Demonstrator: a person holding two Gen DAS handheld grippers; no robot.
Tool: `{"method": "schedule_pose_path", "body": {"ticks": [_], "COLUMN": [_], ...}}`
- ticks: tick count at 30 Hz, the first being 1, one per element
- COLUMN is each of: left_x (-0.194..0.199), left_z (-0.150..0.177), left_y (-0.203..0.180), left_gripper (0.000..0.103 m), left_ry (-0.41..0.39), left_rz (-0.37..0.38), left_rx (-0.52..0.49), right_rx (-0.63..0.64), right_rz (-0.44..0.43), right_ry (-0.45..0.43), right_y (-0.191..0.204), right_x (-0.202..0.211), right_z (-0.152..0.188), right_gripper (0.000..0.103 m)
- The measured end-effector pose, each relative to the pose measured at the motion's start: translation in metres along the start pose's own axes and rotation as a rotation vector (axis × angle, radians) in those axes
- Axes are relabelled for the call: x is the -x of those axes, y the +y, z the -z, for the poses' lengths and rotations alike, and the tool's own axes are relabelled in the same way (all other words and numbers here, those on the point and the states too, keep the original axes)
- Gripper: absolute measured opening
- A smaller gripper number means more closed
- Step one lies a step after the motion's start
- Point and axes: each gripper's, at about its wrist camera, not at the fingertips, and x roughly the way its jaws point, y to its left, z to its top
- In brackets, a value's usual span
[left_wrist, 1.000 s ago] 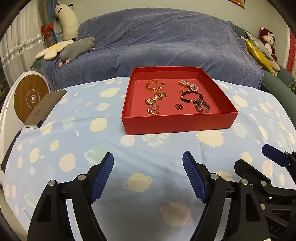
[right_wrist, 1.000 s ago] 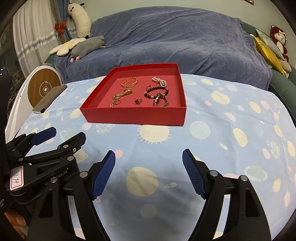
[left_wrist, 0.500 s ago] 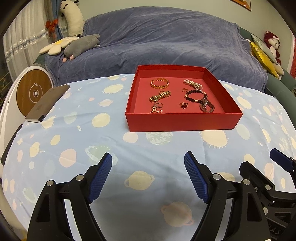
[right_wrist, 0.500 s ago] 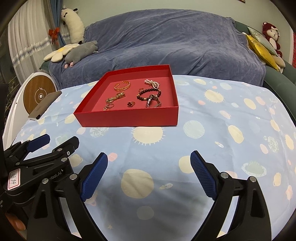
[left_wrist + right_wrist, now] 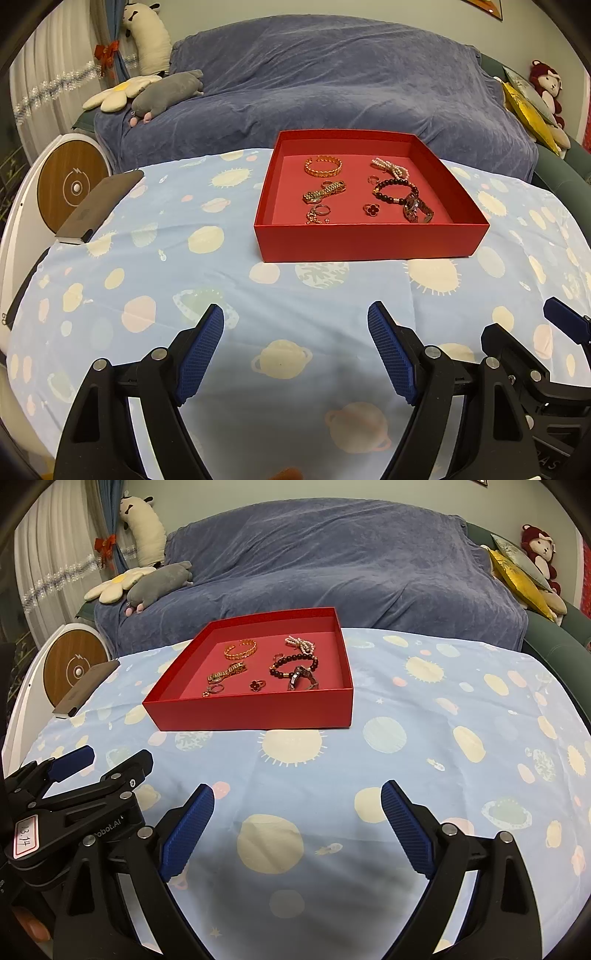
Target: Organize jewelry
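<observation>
A red box (image 5: 369, 240) (image 5: 251, 712) sits on the planet-print tablecloth. Inside lie a gold bangle (image 5: 323, 166) (image 5: 241, 648), a gold watch (image 5: 324, 192) (image 5: 226, 673), a pearl piece (image 5: 389, 167) (image 5: 300, 643), a dark bead bracelet (image 5: 394, 190) (image 5: 291, 664), a dark watch (image 5: 417, 212) (image 5: 301, 678), a flower ring (image 5: 373, 209) (image 5: 256, 684) and small rings (image 5: 317, 213) (image 5: 214, 690). My left gripper (image 5: 295, 347) is open and empty, well short of the box. My right gripper (image 5: 297, 823) is open and empty, also short of the box.
A grey phone (image 5: 99, 203) (image 5: 86, 688) lies at the cloth's left edge beside a round wooden-faced device (image 5: 70, 184). A blue-covered sofa (image 5: 332, 81) with plush toys (image 5: 162, 92) stands behind the table. Each gripper shows in the other's view: the left (image 5: 74, 797), the right (image 5: 535, 362).
Both grippers have pulled back and risen a little, so the box looks farther off. The right gripper's jaws have spread wider. The jewelry has not moved.
</observation>
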Motion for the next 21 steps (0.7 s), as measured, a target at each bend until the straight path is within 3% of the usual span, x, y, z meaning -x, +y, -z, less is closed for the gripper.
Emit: {"method": "schedule_pose_path", "body": {"ticks": [21], "left_x": [-0.0001], "left_z": [0.0005], "left_y": [0.0007], "left_gripper": [0.077], "left_ry": [0.001], "left_rz": [-0.004], "left_rx": [-0.001], "right_rx": [-0.002], "right_rz": [0.001], "right_ry": [-0.001], "right_y": [-0.0003], "right_x": [-0.0002], "right_z": [0.0], "right_gripper": [0.089]}}
